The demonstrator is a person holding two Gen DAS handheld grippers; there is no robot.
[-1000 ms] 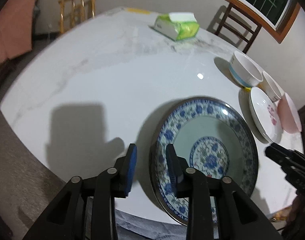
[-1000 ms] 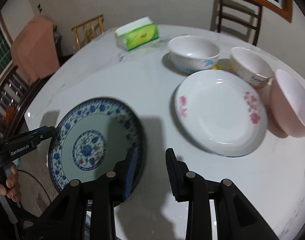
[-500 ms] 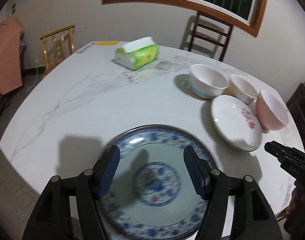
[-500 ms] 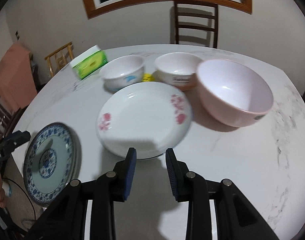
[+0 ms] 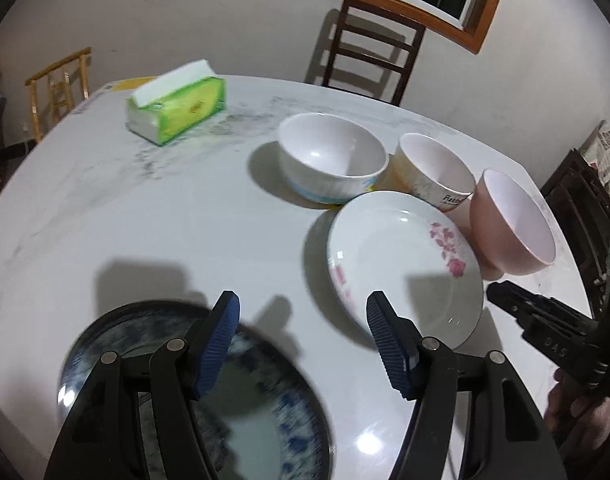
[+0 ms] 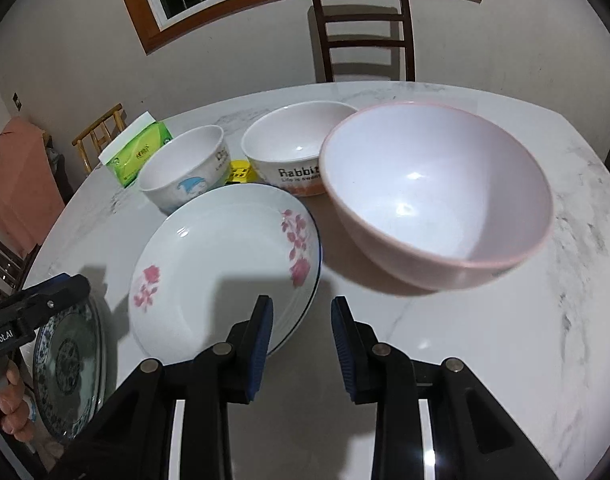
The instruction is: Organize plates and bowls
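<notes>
A blue-patterned plate (image 5: 261, 432) lies on the white marble table (image 5: 145, 220) at its near edge, under my open left gripper (image 5: 303, 340); it also shows in the right wrist view (image 6: 69, 364). A white plate with pink flowers (image 5: 401, 264) lies to the right, also in the right wrist view (image 6: 221, 268). Behind it stand a white bowl with blue marks (image 5: 331, 162), a white "Rabbit" bowl (image 5: 435, 172) and a pink bowl (image 5: 513, 228). My right gripper (image 6: 301, 340) is open and empty, hovering near the flowered plate's near rim, the pink bowl (image 6: 437, 196) just beyond.
A green tissue pack (image 5: 177, 104) lies at the far left of the table. A dark wooden chair (image 5: 369, 56) stands behind the table, a golden chair (image 5: 57, 88) at the left. A small yellow object (image 6: 241, 172) sits between the bowls.
My left gripper has opened wide and swung from the blue plate's rim to above it, facing the bowls. My right gripper has moved right from the blue plate toward the flowered plate and pink bowl.
</notes>
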